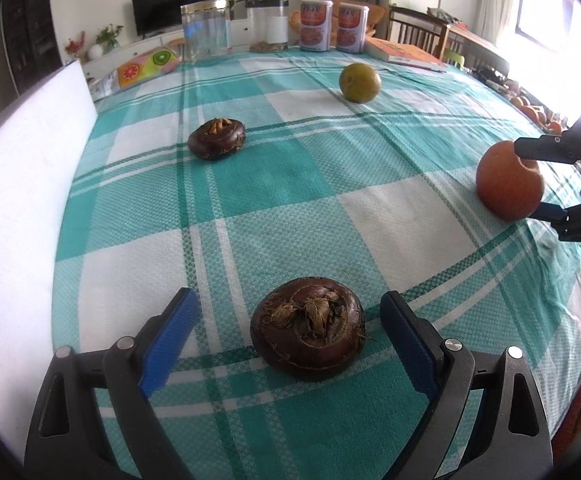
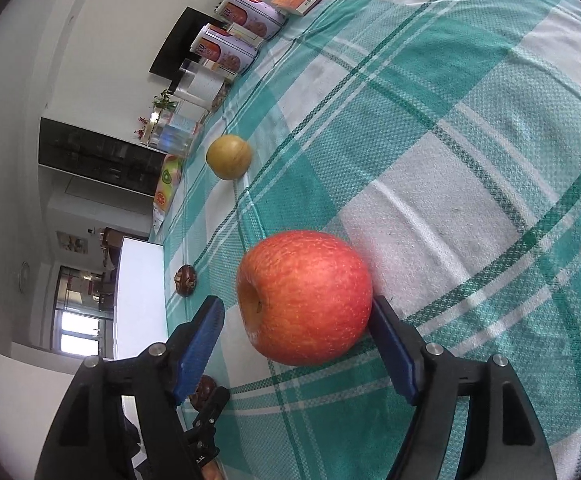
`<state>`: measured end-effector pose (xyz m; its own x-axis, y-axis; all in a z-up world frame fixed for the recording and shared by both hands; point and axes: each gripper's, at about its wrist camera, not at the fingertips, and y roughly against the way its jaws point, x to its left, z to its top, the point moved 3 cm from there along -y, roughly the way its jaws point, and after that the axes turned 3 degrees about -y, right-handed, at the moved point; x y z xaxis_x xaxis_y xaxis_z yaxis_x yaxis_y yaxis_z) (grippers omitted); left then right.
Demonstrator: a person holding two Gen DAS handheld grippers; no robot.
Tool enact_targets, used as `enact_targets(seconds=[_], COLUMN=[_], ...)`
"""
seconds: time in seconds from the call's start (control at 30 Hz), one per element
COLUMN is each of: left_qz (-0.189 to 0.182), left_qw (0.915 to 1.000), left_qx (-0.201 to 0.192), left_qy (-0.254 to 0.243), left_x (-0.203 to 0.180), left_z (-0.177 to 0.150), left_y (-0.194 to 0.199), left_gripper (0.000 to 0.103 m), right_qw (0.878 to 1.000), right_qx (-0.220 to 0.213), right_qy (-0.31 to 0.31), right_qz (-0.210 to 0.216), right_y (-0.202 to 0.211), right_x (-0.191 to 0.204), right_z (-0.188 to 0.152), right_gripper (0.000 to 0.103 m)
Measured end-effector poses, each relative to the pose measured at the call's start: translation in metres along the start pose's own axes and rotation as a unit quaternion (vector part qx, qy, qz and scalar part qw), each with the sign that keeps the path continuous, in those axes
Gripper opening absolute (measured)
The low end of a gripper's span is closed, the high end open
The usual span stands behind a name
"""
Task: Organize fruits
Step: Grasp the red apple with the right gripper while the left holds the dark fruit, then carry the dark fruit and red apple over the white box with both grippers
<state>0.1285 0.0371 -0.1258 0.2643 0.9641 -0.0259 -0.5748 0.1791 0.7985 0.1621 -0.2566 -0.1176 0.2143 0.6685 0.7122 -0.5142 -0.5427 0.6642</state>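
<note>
In the left wrist view my left gripper (image 1: 288, 320) is open, with a dark brown water chestnut (image 1: 307, 328) lying on the cloth between its blue pads, untouched. A second water chestnut (image 1: 216, 139) lies farther back on the left and a green-yellow pear (image 1: 359, 82) at the back. A red apple (image 1: 508, 180) sits at the right with my right gripper (image 1: 530, 178) around it. In the right wrist view my right gripper (image 2: 296, 322) is open around the apple (image 2: 304, 298); the right pad looks to touch it, the left pad stands apart. The pear (image 2: 228, 157) and one chestnut (image 2: 185, 280) show beyond.
The table carries a teal and white checked cloth (image 1: 290, 200). A white board (image 1: 22, 184) stands along the left edge. Two clear jars (image 1: 206, 30), two tins (image 1: 332, 26), a book (image 1: 404, 54) and a fruit-print pack (image 1: 146, 66) line the far edge.
</note>
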Motion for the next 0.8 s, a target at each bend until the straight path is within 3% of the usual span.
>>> enact_targets(seconds=[0.1,0.17,0.23,0.3,0.4,0.53,0.63,0.67,0.7,0.8], left_qz=[-0.062,-0.085,-0.074,-0.059,-0.052,-0.054,-0.03,-0.02,-0.013,-0.016], left_qw=[0.9976,0.9957,0.997,0.9981,0.9984,0.9985,0.9991,0.9993,0.9995,0.9998], left_qx=[-0.002,-0.006,-0.009,-0.014,-0.005,-0.007,-0.013,-0.016,-0.014,-0.006], left_qy=[0.03,0.036,0.024,0.012,0.019,0.007,-0.025,-0.029,-0.027,-0.007], left_x=[0.007,0.01,0.01,0.008,0.009,0.001,-0.011,-0.013,-0.012,-0.006], left_z=[-0.011,-0.022,-0.028,-0.027,-0.02,-0.013,-0.009,-0.008,-0.007,-0.004], left_y=[0.016,0.026,0.031,0.031,0.023,0.017,0.014,0.013,0.011,0.01], left_gripper=[0.093,0.093,0.093,0.093,0.093,0.091,0.091,0.08,0.051,0.05], right_qw=[0.995,0.985,0.972,0.966,0.951,0.945,0.941,0.942,0.944,0.963], right_qx=[-0.051,-0.073,-0.07,-0.057,-0.071,-0.054,-0.045,-0.044,-0.046,-0.038], right_qy=[0.077,0.139,0.2,0.228,0.26,0.267,0.272,0.265,0.255,0.204], right_qz=[-0.029,-0.07,-0.104,-0.111,-0.151,-0.183,-0.199,-0.203,-0.204,-0.173], right_y=[0.027,0.037,0.035,0.027,0.014,-0.016,-0.033,-0.034,-0.033,-0.023], right_x=[0.003,0.006,0.012,0.021,0.04,0.046,0.047,0.045,0.043,0.032], right_z=[-0.008,-0.02,-0.034,-0.039,-0.032,-0.018,-0.016,-0.015,-0.014,-0.014], right_gripper=[0.093,0.095,0.095,0.095,0.095,0.095,0.093,0.078,0.069,0.069])
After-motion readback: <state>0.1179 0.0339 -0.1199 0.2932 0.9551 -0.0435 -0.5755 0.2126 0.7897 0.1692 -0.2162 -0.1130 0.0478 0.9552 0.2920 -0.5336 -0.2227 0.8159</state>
